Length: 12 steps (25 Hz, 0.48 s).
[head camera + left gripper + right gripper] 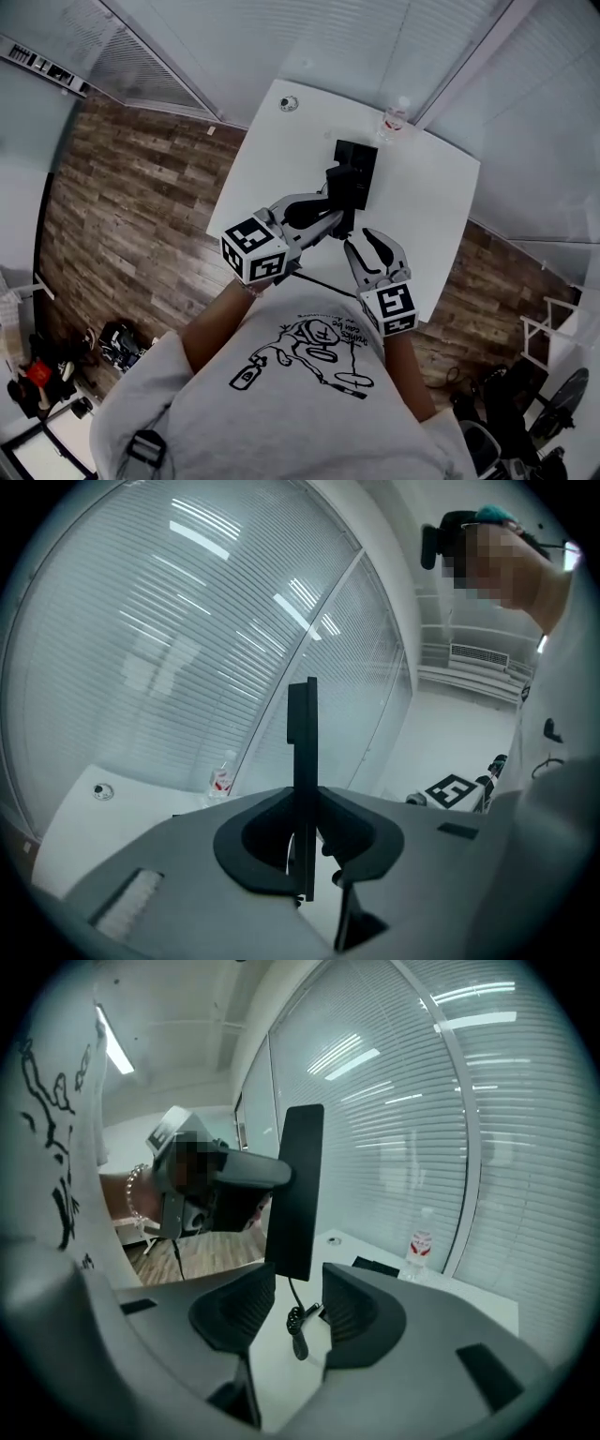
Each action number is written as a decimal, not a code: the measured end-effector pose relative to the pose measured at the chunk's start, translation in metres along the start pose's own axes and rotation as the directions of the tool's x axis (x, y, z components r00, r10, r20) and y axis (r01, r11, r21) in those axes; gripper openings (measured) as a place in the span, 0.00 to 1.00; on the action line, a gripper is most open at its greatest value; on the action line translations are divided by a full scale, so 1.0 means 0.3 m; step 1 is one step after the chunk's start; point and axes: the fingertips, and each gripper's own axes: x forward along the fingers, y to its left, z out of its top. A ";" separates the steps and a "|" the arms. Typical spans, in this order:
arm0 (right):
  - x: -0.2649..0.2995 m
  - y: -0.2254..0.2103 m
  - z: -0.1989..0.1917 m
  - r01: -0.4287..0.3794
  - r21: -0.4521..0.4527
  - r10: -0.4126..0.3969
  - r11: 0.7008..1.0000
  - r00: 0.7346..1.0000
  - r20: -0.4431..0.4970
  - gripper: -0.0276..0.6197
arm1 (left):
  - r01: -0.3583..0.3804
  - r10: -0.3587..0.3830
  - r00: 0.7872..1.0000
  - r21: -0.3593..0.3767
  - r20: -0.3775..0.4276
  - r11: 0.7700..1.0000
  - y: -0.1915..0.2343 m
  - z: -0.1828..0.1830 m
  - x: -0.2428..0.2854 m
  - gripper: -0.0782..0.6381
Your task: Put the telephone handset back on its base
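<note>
I see black handset upright, raised above white table, coiled cord dangling; black base flat on table beyond it.

Nothing legible; lettering on the shirt print is too small; bottle label blurred

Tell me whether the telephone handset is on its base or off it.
Off. The handset hangs above the table, clamped in the left gripper, its coiled cord dangling; the base lies on the table beyond it.
</note>
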 end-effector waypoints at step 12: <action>0.185 -0.010 -0.240 -0.075 0.062 0.084 0.995 0.983 -0.163 0.24 | 0.038 -0.046 0.996 -0.108 -0.075 0.993 0.107 -0.140 0.091 0.21</action>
